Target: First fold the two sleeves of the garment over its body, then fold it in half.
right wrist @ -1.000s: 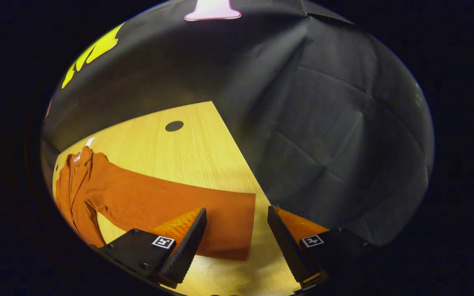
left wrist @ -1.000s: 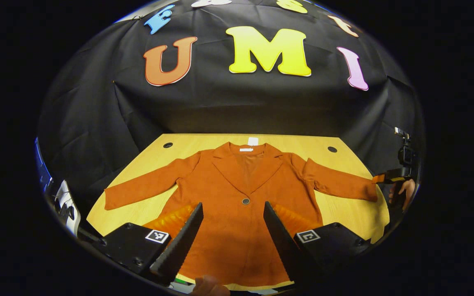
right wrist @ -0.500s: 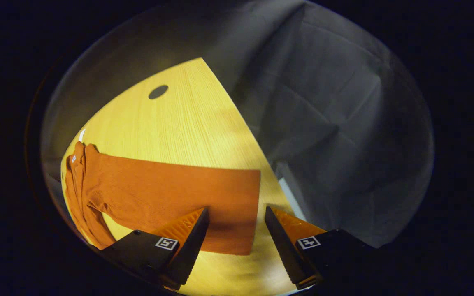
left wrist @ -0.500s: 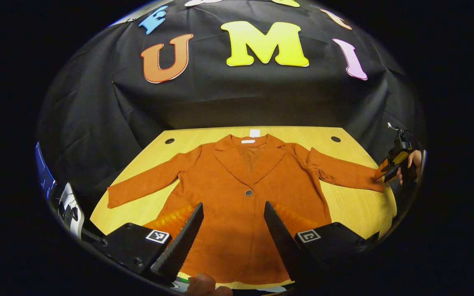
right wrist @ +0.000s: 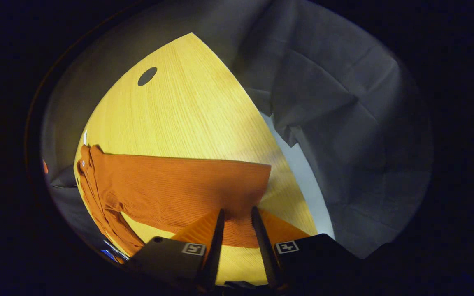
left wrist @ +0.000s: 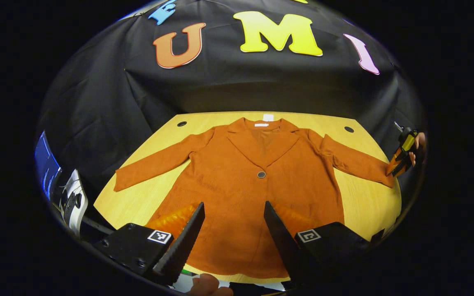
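No legible text, brand or number appears. A white neck label [left wrist: 261, 124] on the jacket [left wrist: 245, 193] is too small to read. Each gripper's finger mounts carry square coded markers [left wrist: 157, 236], bearing patterns, not words.

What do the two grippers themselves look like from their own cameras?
The left gripper has two dark wedge-shaped fingers with saw-toothed inner edges, on black bolted blocks that each carry a small square black-and-white marker. The right gripper has the same black blocks and markers; in the left gripper view its far-off body looks yellow and black.
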Available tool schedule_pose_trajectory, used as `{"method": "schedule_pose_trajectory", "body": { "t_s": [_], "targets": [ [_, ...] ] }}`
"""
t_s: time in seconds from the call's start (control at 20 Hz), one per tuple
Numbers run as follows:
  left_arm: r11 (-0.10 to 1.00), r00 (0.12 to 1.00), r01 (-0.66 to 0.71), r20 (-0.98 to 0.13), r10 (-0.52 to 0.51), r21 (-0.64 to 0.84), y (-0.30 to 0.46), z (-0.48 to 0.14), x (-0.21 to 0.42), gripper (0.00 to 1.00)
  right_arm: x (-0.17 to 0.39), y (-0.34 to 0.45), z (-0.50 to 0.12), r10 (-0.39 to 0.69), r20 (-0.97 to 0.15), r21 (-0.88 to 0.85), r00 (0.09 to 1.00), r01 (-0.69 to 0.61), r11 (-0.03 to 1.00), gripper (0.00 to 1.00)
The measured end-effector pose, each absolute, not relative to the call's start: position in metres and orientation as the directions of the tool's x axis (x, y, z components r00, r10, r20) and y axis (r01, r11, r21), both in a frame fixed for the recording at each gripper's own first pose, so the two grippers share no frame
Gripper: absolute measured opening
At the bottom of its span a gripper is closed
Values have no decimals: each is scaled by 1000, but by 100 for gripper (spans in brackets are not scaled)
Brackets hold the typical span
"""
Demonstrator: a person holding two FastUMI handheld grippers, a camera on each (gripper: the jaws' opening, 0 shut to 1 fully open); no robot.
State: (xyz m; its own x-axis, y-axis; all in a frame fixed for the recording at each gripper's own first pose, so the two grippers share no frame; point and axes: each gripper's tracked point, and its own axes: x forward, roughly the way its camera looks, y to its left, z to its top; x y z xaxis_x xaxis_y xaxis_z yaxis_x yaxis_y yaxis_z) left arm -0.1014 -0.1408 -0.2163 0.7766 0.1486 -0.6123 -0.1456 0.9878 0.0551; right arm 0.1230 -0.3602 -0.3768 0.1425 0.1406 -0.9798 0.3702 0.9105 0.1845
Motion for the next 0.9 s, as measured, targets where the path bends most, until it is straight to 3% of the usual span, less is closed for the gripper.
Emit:
{"method": "schedule_pose_trajectory", "body": {
  "t_s": [0.05,0.1,0.25,0.3,0.35,0.45,0.5,0.65,0.9],
  "targets": [
    [986,772,-157,-615,160,60,-138,-217,-104,95,128,-354,-374,181,-970,231,163,372,899,35],
    [983,766,-169,-618,173,66,-134,-217,-109,95,134,-344,-368,236,-953,294,191,385,875,35],
    [975,756,-211,-620,211,74,-125,-214,-115,95,122,-353,-383,189,-968,241,163,409,880,28],
    [972,758,-225,-614,219,70,-122,-211,-115,95,128,-355,-378,197,-965,254,173,433,865,1],
    [970,763,-234,-607,224,64,-120,-208,-115,95,131,-354,-376,214,-960,272,181,418,867,10],
    [969,768,-238,-598,228,64,-118,-207,-115,95,127,-357,-373,220,-957,278,189,384,881,10],
    [971,773,-229,-594,221,64,-116,-207,-113,95,132,-354,-365,230,-947,304,222,406,861,2],
    [981,787,-181,-588,186,69,-107,-213,-106,95,140,-351,-339,219,-929,327,298,385,863,0],
    [992,826,-65,-552,115,109,-86,-214,-99,95,136,-320,-288,167,-917,308,362,377,873,2]
  ]
}}
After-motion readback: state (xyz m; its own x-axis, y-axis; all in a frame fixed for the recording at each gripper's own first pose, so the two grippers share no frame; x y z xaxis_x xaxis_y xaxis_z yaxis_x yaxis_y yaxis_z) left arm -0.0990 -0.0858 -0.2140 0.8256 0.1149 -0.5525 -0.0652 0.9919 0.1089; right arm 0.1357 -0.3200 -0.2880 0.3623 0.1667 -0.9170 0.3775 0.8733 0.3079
